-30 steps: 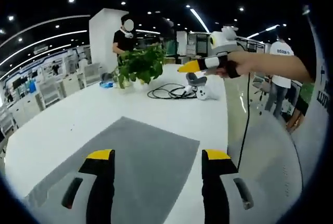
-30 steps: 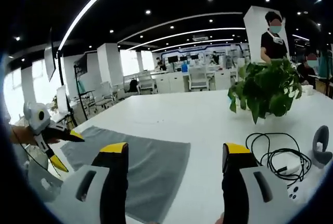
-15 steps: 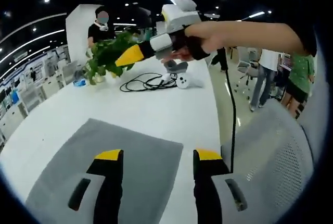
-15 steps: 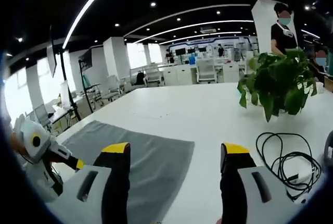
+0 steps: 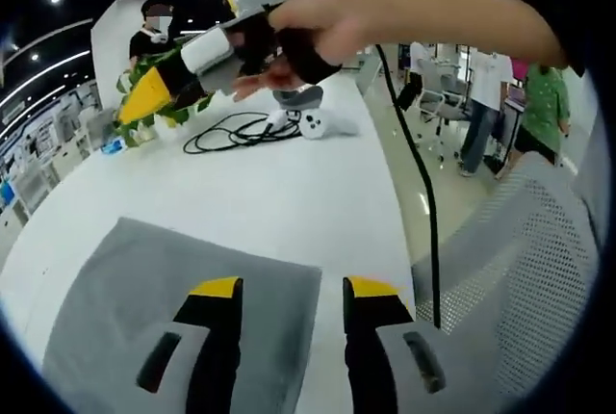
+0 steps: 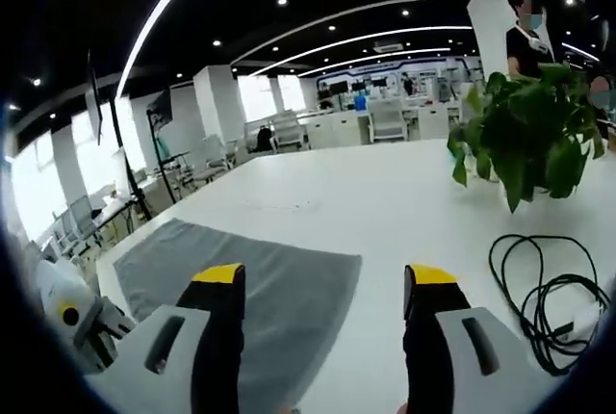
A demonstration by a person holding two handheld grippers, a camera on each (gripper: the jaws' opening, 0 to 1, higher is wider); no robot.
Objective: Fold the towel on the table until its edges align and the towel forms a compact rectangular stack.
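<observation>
Towel (image 5: 173, 279) lies flat, unfolded, on the white bench (image 5: 279, 193), by the bench edge nearest the person; also in right gripper view (image 6: 250, 274). Left hand-held gripper (image 5: 289, 287) w/ jaws apart, over the towel's near corner, nothing held. Right hand-held gripper (image 6: 322, 274) also spread wide, empty, above the towel's far edge.

Fold seems not begun. To do well: drop each gripper onto a corner of the same towel edge, pinch only the top layer, lift both evenly, carry across to the opposite edge so corners meet.

Hard to see: near towel edge hidden behind the jaws in both views; cable (image 6: 539, 279) and plant (image 6: 534, 140) cut off at right.
</observation>
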